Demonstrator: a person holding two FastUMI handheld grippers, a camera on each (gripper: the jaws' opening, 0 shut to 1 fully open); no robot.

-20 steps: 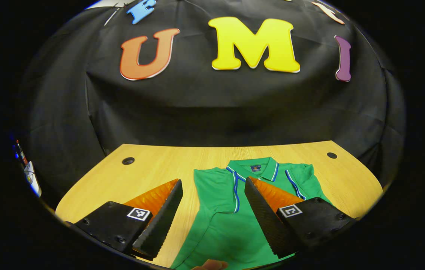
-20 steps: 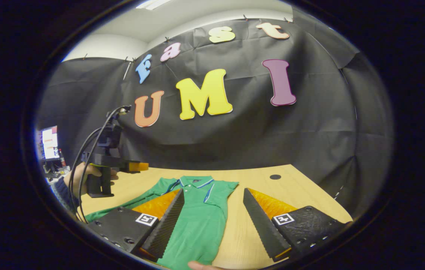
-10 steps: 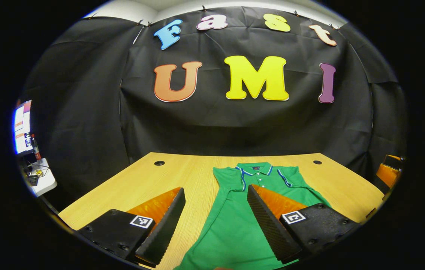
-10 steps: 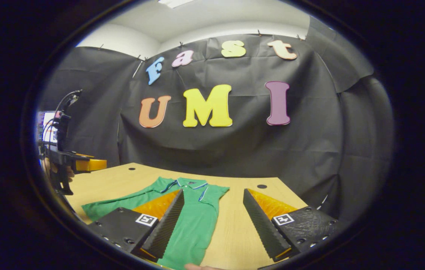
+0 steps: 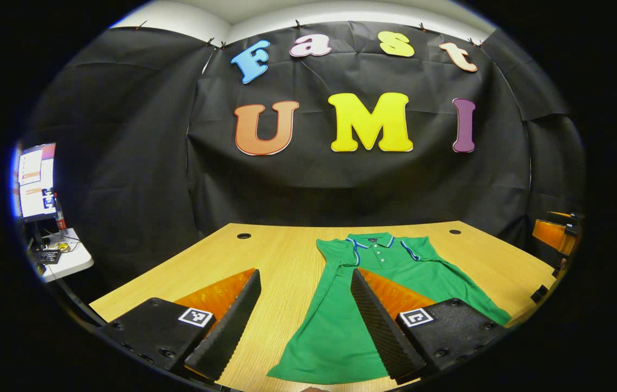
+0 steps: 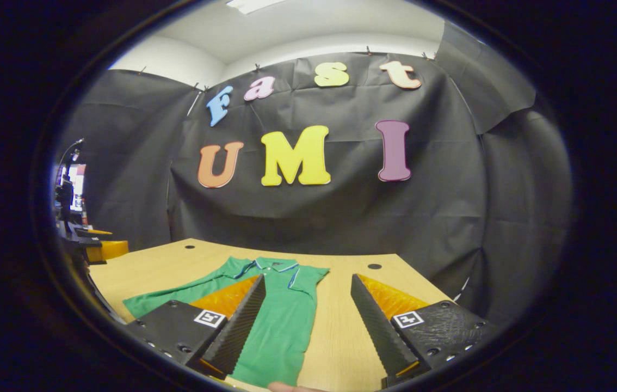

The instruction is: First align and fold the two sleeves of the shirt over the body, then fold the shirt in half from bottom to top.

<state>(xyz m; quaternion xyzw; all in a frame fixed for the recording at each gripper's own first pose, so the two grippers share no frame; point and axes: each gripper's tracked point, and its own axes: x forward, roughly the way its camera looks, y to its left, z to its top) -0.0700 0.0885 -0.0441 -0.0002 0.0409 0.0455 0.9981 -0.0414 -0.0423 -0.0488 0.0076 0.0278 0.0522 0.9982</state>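
At the far left of the left gripper view a small white side table stands beyond the counter's edge, with a lit screen above it. The pale wooden counter runs across the lower half, with one round dark hole near its far left corner and another near the far right. The left tongs hang above the near edge, spread wide and pinching nothing. Between and beyond their fingers lies the green short-sleeved polo shirt with blue-and-white trim, flat on the counter, collar toward the booth wall and hem toward the viewer. One sleeve reaches out toward the right, lying flat on the wood.

In the right gripper view the left tongs show at the far left edge, partly cut off. The shirt lies left of centre on the counter, its outstretched sleeve pointing left. The right tongs are also spread wide and grip nothing, the left finger over the shirt's body, the right finger over bare wood.
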